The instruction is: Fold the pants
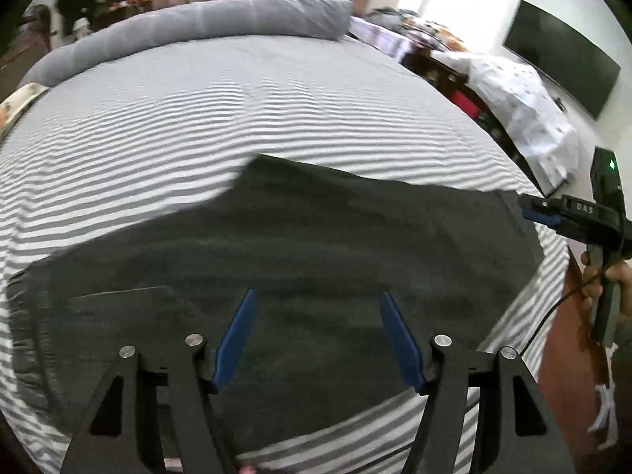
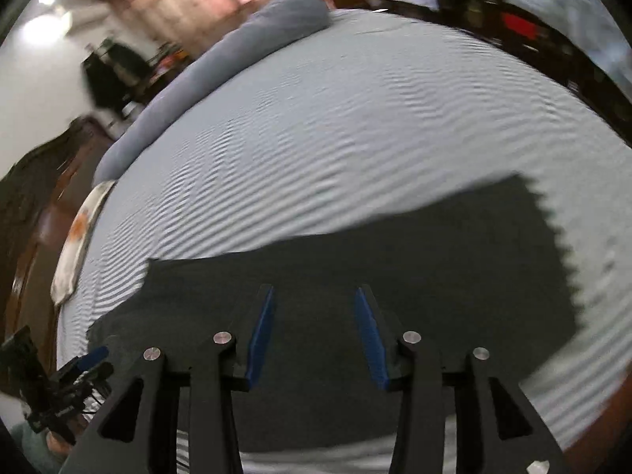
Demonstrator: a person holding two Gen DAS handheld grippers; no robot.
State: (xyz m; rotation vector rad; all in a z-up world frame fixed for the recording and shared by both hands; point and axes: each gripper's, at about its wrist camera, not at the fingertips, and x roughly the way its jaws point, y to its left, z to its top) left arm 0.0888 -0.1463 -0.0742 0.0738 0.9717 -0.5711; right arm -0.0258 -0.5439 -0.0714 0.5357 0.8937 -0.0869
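Dark grey pants (image 1: 316, 237) lie flat across the grey-and-white striped bed sheet (image 1: 276, 98), folded into a broad band. My left gripper (image 1: 318, 291) hovers over the pants' near part, its blue pads spread apart with nothing between them. At the pants' right end, the right gripper (image 1: 541, 211) comes in from the side, held by a hand (image 1: 596, 276). In the right wrist view the right gripper (image 2: 316, 289) stands open above the pants (image 2: 414, 256), with only cloth showing below the gap. The left gripper (image 2: 89, 359) appears at the lower left, at the pants' other end.
A long grey bolster (image 1: 221, 27) lies along the bed's far edge. A small patterned cloth (image 2: 79, 237) sits at the left edge. To the right are a wooden bed frame (image 1: 568, 335), a shelf draped in white cloth (image 1: 521, 106) and a wall screen (image 1: 561, 55).
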